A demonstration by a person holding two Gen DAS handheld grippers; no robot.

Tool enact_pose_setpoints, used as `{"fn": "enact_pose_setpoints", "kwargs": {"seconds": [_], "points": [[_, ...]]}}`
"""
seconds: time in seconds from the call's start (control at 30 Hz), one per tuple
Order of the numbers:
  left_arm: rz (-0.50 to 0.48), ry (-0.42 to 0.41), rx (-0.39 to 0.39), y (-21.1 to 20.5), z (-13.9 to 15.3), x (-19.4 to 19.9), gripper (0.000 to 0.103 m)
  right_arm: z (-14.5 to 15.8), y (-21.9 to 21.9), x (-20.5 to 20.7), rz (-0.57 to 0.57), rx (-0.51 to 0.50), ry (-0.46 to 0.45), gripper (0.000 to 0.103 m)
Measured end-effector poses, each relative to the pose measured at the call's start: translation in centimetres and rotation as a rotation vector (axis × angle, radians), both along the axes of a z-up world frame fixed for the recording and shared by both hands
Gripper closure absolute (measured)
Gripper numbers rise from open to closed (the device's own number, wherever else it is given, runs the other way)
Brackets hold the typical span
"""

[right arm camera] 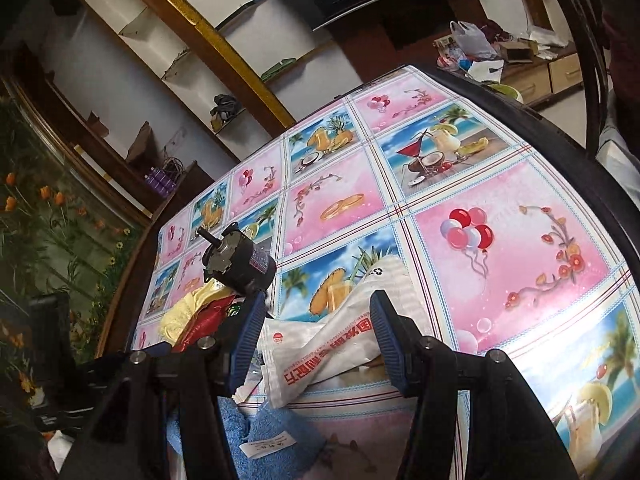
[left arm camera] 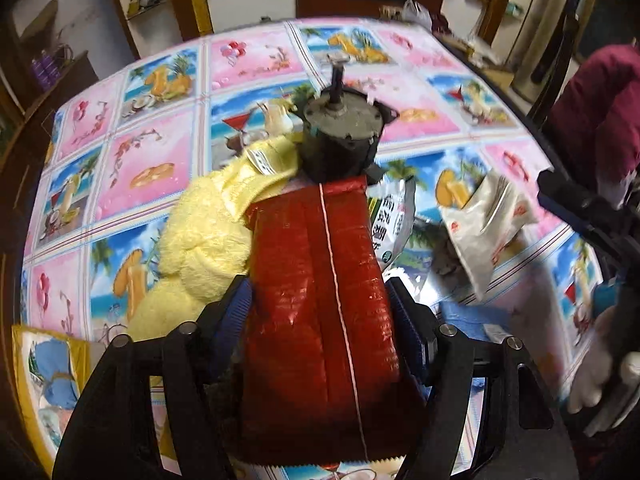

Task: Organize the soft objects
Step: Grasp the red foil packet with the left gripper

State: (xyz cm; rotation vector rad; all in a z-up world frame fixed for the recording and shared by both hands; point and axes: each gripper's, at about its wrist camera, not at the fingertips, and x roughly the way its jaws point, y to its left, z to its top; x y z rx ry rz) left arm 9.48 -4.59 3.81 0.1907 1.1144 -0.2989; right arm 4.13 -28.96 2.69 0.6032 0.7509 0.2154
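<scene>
Both wrist views sit low and close over the tablecloth [left arm camera: 256, 60], facing its far side; shared: motor [left arm camera: 340, 136] [right arm camera: 236, 264].

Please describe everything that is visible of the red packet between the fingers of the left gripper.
The red packet is a long, glossy pouch, probably plastic film, with a thin pale line along its length and a serrated white edge at the near end. It looks full and slightly puffed. The left gripper presses it on both sides with blue ribbed pads. Its far end meets the dark motor, and the yellow towel lies against its left side.
</scene>
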Motion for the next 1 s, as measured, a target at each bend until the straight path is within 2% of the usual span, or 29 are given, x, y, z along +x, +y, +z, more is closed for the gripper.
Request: {"fn": "enact_pose_setpoints", "kwargs": {"seconds": [0.1, 0.13, 0.17, 0.27, 0.43, 0.67, 0.8, 1.0], "points": [[-0.001, 0.038, 0.075, -0.9, -1.5, 0.2, 0.034, -0.4, -0.1, 0.3, 0.005, 0.017, 0.024, 0.048], [-0.001, 0.051, 0.067, -1.0, -1.8, 0.1, 0.037, -0.6, 0.0, 0.4, 0.013, 0.026, 0.035, 0.048], [0.004, 0.053, 0.046, -0.9, -1.8, -0.1, 0.043, -0.8, 0.1, 0.4, 0.022, 0.037, 0.043, 0.048], [0.046, 0.031, -0.012, 0.1, -0.8, -0.7, 0.052, -1.1, 0.4, 0.5, 0.033, 0.035, 0.054, 0.048], [0.099, -0.052, -0.144, 3.3, 1.9, -3.7, 0.052, -1.0, 1.0, 0.4, 0.04, -0.002, 0.049, 0.048], [0.165, -0.178, -0.313, 8.3, 6.5, -10.5, 0.052, -1.7, 1.0, 0.5, 0.021, -0.037, 0.072, 0.048], [0.237, -0.202, -0.388, 11.5, 7.3, -13.8, 0.052, -1.4, 1.1, 0.1, -0.004, -0.064, 0.042, 0.048], [0.342, -0.256, -0.445, 15.6, 7.6, -17.7, 0.052, -0.3, 2.7, -1.0, 0.01, -0.141, -0.048, 0.048]]}}
